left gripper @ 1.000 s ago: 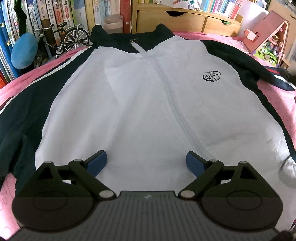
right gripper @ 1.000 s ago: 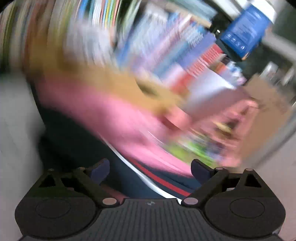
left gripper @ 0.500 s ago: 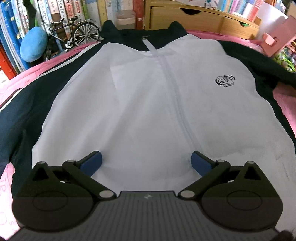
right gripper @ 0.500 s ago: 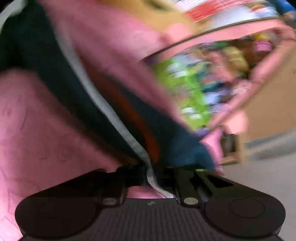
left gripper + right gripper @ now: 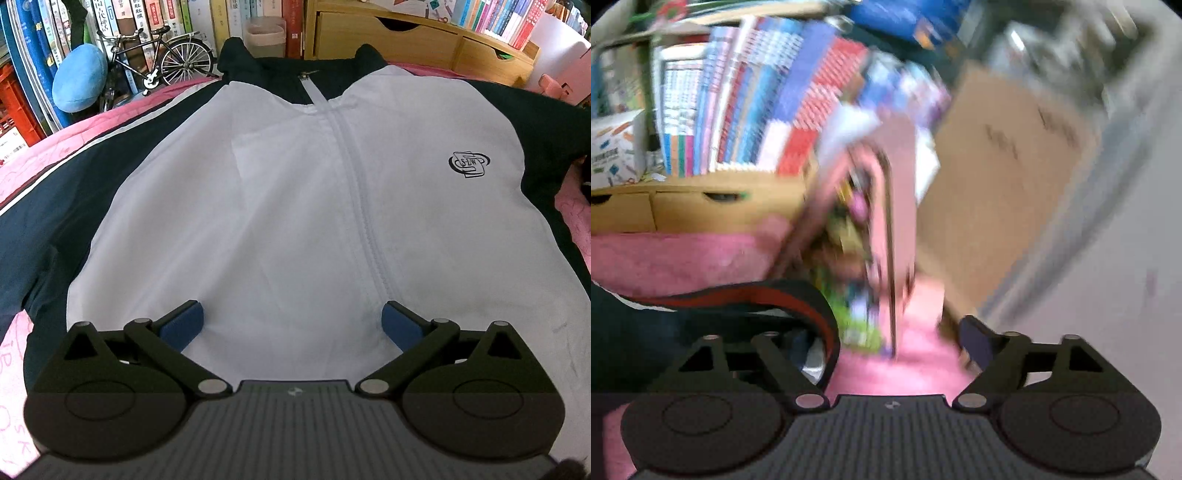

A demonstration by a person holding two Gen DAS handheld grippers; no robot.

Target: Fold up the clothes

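Left wrist view, left claw point(image 5: 291, 325) spread, smooth white jacket point(image 5: 295, 206), zipped.

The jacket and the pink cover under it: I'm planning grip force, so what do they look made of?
Jacket: likely thin synthetic woven fabric, matte; it lies flat with fine sharp creases. Pink cover: seemingly soft quilted cloth, with stitched patterns.

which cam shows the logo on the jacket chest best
The left wrist view. The dark logo sits sharp on the white panel of the jacket, right of the zipper. The right wrist view is motion-blurred and catches only a dark sleeve with a red stripe; no logo there.
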